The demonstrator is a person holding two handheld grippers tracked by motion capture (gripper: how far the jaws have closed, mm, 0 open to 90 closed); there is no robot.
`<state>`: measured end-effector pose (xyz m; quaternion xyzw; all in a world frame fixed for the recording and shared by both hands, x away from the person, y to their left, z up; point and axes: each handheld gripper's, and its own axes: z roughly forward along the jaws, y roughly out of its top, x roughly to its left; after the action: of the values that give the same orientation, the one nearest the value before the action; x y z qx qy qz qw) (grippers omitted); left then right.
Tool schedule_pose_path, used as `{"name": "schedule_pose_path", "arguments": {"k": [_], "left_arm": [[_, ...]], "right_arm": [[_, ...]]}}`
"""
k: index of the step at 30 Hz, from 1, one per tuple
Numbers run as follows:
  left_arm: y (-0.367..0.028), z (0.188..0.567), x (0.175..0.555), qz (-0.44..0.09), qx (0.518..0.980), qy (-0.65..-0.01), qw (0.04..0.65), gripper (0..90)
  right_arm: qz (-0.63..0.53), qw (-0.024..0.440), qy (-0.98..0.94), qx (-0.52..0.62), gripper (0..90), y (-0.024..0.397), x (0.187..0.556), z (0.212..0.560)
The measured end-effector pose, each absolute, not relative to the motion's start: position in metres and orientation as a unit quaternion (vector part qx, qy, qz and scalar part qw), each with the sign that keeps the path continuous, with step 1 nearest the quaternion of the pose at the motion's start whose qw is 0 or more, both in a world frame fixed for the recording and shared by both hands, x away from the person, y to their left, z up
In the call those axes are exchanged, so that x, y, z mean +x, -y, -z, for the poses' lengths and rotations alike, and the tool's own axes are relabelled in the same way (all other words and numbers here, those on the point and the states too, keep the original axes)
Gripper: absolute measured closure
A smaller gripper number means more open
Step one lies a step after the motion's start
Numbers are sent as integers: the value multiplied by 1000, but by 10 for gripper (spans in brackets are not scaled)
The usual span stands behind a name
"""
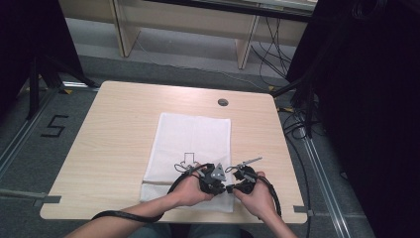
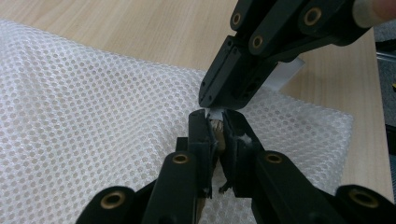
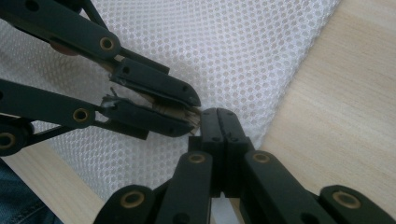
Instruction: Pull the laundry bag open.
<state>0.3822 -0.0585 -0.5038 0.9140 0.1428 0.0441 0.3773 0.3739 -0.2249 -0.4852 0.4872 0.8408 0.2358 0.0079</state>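
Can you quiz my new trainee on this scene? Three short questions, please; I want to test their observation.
1. True or false: the mesh bag lies flat on the table.
2. The left gripper and right gripper meet at the bag's: A) far edge B) near edge C) middle
3. What number is marked on the floor?

Key: 1 true; 2 B; 3 five.
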Motion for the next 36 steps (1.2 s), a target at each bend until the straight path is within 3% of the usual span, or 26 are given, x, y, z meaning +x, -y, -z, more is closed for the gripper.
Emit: {"name": "schedule_pose_path", "arguments": {"k": [36], "left_arm": [[56,502,384,-43,922,-122,365,824]], "right_arm": [[-217,33,-843,491,900,217,370,484]]}}
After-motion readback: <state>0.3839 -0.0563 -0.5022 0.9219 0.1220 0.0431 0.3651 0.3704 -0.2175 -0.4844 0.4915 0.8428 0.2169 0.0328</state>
